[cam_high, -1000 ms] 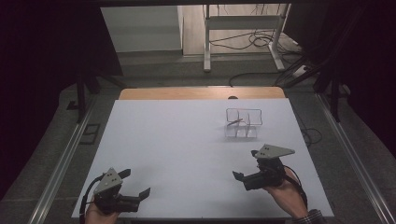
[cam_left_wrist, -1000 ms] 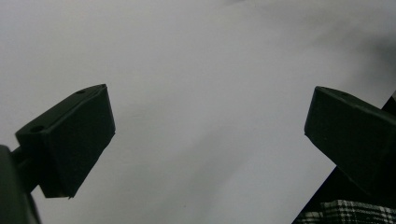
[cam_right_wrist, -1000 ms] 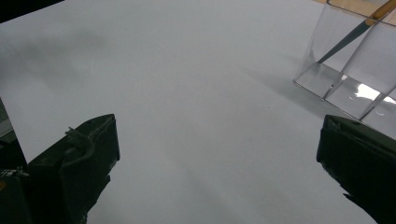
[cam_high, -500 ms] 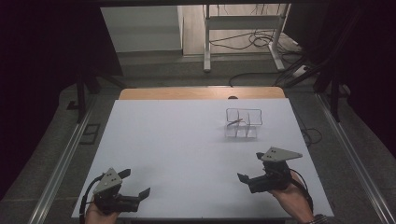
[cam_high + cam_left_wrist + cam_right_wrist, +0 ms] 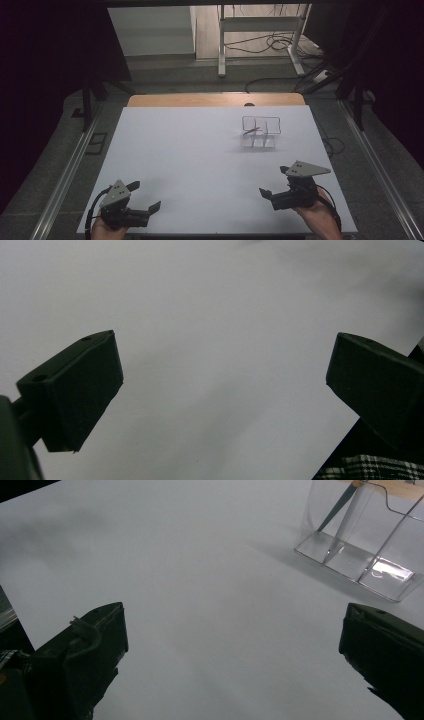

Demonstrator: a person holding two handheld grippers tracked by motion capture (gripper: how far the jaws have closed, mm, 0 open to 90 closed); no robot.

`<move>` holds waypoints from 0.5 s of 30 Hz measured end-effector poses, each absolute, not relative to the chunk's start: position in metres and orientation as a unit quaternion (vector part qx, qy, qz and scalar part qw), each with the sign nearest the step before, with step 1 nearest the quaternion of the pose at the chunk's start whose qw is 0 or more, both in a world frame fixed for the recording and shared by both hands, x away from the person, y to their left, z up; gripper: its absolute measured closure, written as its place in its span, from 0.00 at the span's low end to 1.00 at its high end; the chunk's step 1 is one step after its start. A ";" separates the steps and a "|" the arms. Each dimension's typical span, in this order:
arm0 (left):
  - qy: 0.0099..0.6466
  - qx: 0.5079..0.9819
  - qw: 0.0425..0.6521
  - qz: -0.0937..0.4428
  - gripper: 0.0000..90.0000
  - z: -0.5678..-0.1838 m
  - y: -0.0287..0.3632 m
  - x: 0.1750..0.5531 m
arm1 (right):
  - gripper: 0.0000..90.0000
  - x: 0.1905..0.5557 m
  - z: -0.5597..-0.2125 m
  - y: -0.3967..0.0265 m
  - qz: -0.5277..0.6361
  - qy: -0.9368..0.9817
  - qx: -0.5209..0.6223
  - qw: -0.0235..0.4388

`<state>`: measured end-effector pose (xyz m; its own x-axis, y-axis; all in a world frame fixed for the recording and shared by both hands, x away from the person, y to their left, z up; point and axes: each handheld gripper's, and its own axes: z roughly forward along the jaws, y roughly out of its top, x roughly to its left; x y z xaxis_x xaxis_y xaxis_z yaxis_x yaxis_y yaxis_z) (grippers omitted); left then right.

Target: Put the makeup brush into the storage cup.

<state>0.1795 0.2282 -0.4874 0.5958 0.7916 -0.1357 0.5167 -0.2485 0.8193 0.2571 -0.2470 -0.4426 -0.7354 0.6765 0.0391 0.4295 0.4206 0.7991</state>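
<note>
- Left gripper [image 5: 145, 196] low at the table's [image 5: 190, 150] near-left corner, jaws spread wide, nothing between.
- Right gripper [image 5: 275, 182] near the front-right edge, jaws likewise wide apart, empty.
- Clear compartment box [image 5: 259, 132] farther back, right of centre, well apart from both; bare white surface between.

Black tongs [image 5: 142, 195] bear grey three-cornered plates [image 5: 305, 169].

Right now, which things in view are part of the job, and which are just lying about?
Part of the job:
- clear acrylic organizer on the white table, divided into compartments
- thin pen-like stick leaning inside it
- left gripper and right gripper, both open and holding nothing

Lying about:
- cables on the floor
- metal stand beyond the table
</note>
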 end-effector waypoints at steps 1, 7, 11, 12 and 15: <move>0.422 0.775 0.445 0.154 0.02 -0.487 0.228 0.180 | 0.00 0.257 -0.443 -0.248 0.423 0.830 0.333 0.147; 0.422 0.774 0.445 0.154 0.02 -0.487 0.228 0.180 | 0.00 0.254 -0.444 -0.251 0.420 0.830 0.336 0.147; 0.423 0.774 0.445 0.154 0.02 -0.488 0.228 0.180 | 0.00 0.252 -0.446 -0.253 0.418 0.830 0.338 0.150; 0.423 0.774 0.445 0.154 0.02 -0.488 0.229 0.180 | 0.00 0.251 -0.446 -0.254 0.417 0.830 0.339 0.150; 0.423 0.774 0.445 0.153 0.02 -0.488 0.229 0.180 | 0.00 0.250 -0.446 -0.256 0.417 0.829 0.341 0.152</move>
